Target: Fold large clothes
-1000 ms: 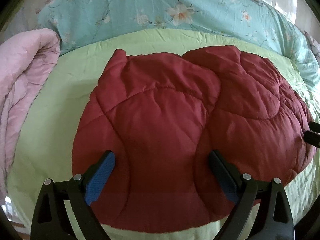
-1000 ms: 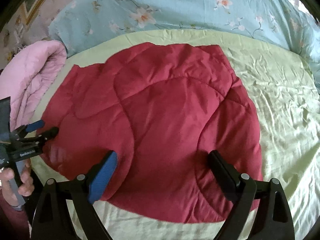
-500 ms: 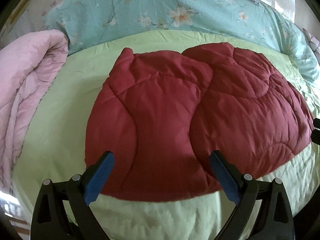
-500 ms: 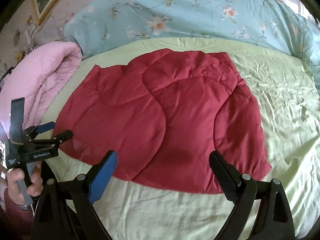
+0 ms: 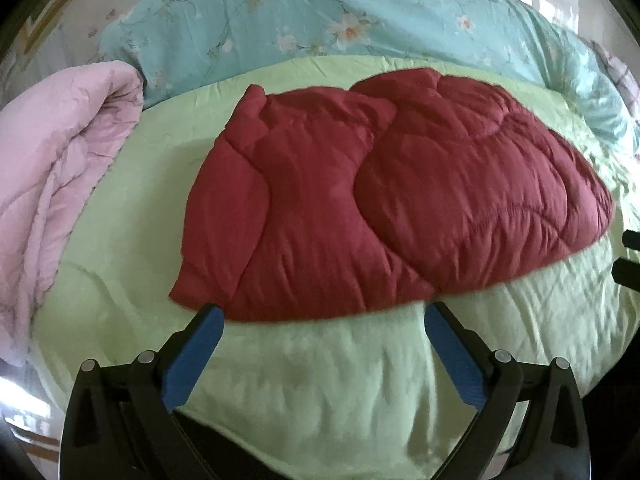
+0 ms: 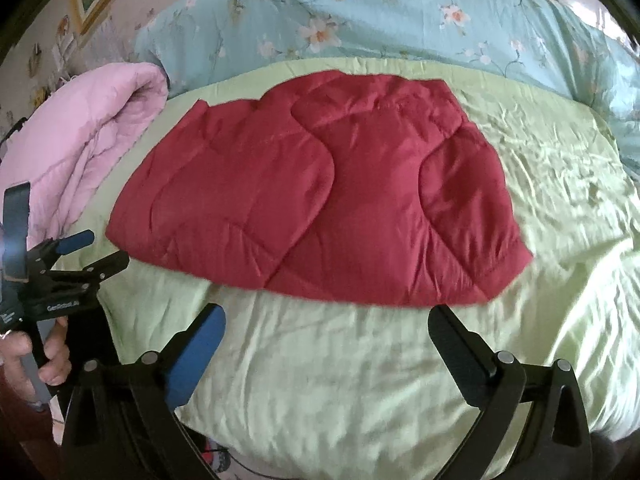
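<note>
A dark red quilted jacket (image 5: 384,196) lies folded flat on the light green bed sheet (image 5: 320,364); it also shows in the right wrist view (image 6: 320,196). My left gripper (image 5: 322,320) is open and empty, held back from the jacket's near edge. My right gripper (image 6: 326,322) is open and empty, also just short of the near edge. The left gripper also shows at the left of the right wrist view (image 6: 98,248), held in a hand, off the jacket's left corner.
A rolled pink quilt (image 5: 52,184) lies along the left side of the bed. A light blue floral duvet (image 5: 340,20) runs across the back. The green sheet (image 6: 560,184) stretches to the right of the jacket.
Both grippers have pulled back from over the jacket toward the bed's near edge. The jacket now lies wholly beyond the fingertips, with green sheet showing between them.
</note>
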Action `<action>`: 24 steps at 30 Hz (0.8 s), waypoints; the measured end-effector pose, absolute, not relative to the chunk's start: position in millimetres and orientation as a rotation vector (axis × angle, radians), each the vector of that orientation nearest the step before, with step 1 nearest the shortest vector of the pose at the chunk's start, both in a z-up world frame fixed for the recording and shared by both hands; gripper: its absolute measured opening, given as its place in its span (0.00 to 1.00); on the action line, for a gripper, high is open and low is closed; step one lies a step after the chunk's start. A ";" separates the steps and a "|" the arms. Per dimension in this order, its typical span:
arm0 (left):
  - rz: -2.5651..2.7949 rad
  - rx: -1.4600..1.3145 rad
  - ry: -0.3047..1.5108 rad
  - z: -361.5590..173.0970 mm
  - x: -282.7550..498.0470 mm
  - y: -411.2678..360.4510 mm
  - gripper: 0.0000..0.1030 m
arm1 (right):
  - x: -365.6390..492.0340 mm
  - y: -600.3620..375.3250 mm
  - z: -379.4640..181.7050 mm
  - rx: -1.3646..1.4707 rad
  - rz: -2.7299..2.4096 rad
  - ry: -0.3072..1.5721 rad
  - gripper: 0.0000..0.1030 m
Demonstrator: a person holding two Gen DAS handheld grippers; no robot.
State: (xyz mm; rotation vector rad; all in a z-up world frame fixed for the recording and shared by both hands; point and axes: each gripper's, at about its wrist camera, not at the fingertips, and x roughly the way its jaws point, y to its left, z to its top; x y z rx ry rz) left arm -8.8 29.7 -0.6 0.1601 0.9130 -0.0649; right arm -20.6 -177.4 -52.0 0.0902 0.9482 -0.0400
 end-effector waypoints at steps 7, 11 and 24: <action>-0.043 0.226 0.814 47.6 -33.1 17.0 0.99 | -30.8 -166.6 -30.9 0.046 -0.004 0.934 1.00; -0.052 0.262 0.779 68.4 -41.5 8.8 1.00 | -33.5 -159.4 -5.8 0.018 0.012 0.887 1.00; -0.041 0.254 0.826 47.0 -1.3 8.8 1.00 | -3.6 -156.3 -29.1 0.043 0.032 0.946 1.00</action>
